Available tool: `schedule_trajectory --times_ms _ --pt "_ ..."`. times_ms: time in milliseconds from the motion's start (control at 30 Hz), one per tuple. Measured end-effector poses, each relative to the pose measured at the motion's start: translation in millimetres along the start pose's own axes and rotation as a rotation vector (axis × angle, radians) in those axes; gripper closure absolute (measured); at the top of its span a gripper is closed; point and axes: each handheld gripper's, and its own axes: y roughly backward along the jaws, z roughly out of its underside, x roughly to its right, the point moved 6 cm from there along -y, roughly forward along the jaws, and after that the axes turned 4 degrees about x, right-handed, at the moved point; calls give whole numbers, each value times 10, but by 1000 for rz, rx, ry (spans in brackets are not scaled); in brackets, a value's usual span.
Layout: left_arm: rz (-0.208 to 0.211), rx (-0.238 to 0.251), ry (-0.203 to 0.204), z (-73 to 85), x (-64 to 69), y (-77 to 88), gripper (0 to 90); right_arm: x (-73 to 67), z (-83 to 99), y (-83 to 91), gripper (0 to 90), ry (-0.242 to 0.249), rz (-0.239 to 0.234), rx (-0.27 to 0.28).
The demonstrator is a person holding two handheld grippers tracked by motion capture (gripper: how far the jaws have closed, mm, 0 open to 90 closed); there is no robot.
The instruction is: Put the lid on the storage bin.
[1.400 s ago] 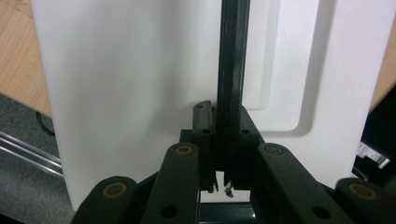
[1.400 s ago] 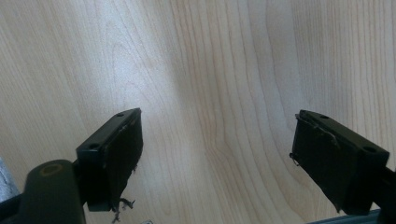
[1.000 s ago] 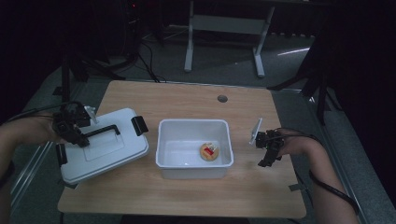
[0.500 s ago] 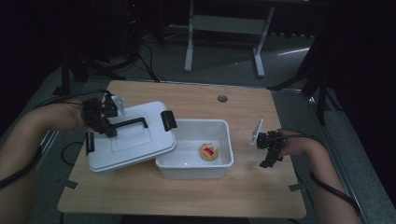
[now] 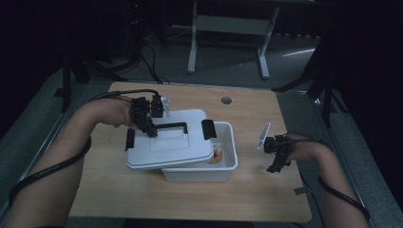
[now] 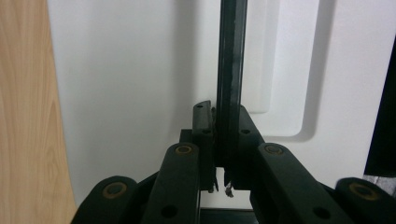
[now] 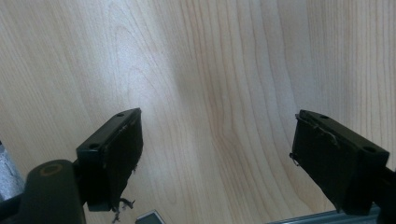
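Carrying a white rectangular plastic lid (image 5: 168, 142) by its black bar handle (image 5: 168, 127), the left gripper (image 5: 151, 132) sits left of centre in the high view, jaws clenched on that handle. Lid hangs partly over the open white plastic tub (image 5: 227, 164) at frame centre, covering its left part and tilted a little, right end of the tub uncovered; likely held this way to line it up and seat it on the rim. Small red-and-yellow item (image 5: 217, 156) visible inside the tub, too small to identify. Black clip (image 5: 208, 129) on the lid's right edge, another (image 5: 129, 139) on its left edge.

Left gripper view: handle (image 6: 232, 70) runs straight up the frame, pinched between the two pads at lower centre, white lid surface (image 6: 130, 84) directly behind, light wooden table (image 6: 23, 112) down the left edge.

Right gripper (image 5: 278, 159) rests at right of the high view, well apart from the tub, jaws spread wide with nothing between them; right gripper view has bare wood grain (image 7: 215, 93) between the pads. Probably parked out of the way.
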Motion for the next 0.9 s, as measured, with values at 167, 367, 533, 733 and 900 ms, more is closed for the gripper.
schedule_trajectory --times_ms 167,367,533,733,900 --pt "13 18 -44 -279 -27 -88 833 -8 25 21 160 0 4 2" --pt "32 18 -81 -537 -29 -205 833 -19 77 24 161 -6 1 -4" --pt "54 9 -96 -672 -31 -317 833 -22 84 0 160 1 -1 -15" --pt "71 8 -95 -715 -52 -452 833 -19 80 -16 161 0 0 -13" --pt "79 5 -80 -698 -87 -516 833 -23 86 -26 160 0 -3 -18"
